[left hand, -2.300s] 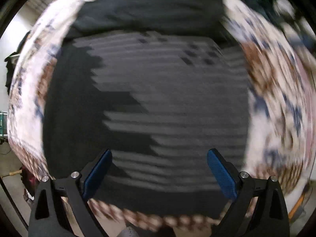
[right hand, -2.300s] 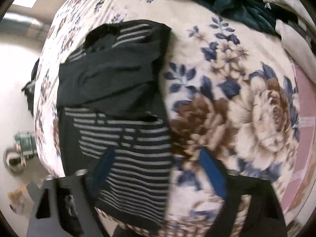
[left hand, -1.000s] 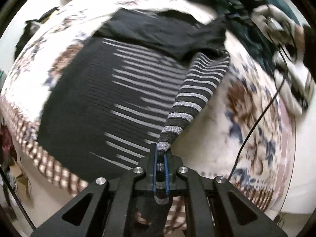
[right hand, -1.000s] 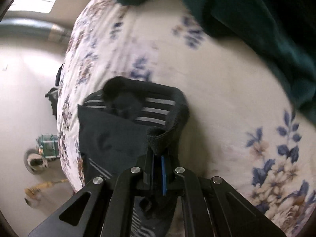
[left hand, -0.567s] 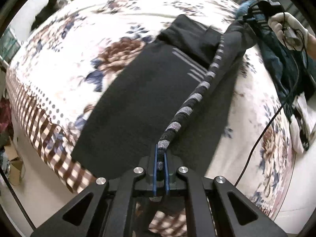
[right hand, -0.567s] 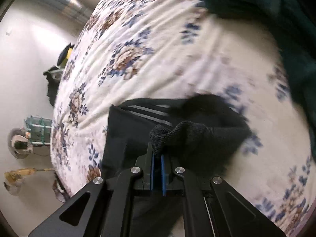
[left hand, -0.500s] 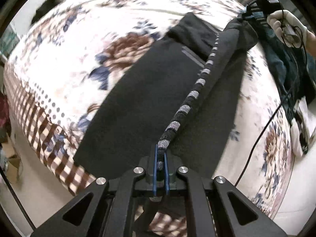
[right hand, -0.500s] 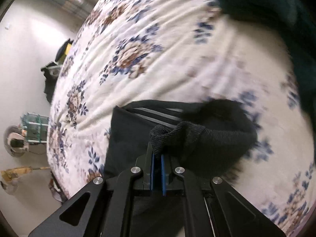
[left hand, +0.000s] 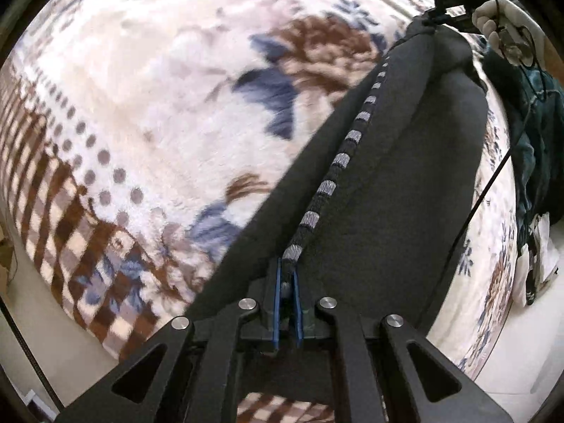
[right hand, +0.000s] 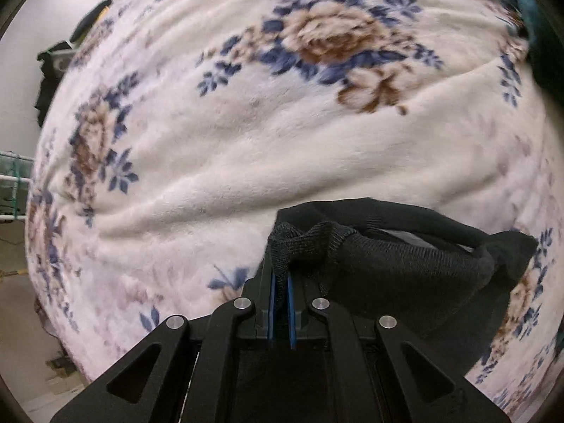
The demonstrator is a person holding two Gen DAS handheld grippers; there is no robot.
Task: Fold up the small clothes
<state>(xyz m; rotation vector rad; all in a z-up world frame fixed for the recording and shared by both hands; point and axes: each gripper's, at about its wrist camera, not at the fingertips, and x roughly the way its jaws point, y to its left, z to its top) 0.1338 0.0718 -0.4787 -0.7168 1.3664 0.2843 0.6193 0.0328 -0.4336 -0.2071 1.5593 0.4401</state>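
A black knit garment with grey stripes (left hand: 387, 183) is stretched taut in the air between my two grippers, above the floral blanket (left hand: 169, 112). My left gripper (left hand: 287, 283) is shut on its striped edge at one end. In the left wrist view my right gripper (left hand: 454, 14) holds the far end at the top right. In the right wrist view my right gripper (right hand: 280, 296) is shut on a bunched black knit edge (right hand: 370, 257), and the rest hangs to the right over the blanket (right hand: 246, 123).
A dark teal cloth pile (left hand: 535, 123) and white clothes (left hand: 539, 253) lie on the bed's right side. A black cable (left hand: 493, 183) crosses there. The bed's checked edge (left hand: 88, 246) drops to the floor at the left. Dark items sit by the wall (right hand: 53, 63).
Both grippers closed on the garment's edge and lifted it off the blanket. They have carried it leftward across the bed, and it now hangs folded over between them.
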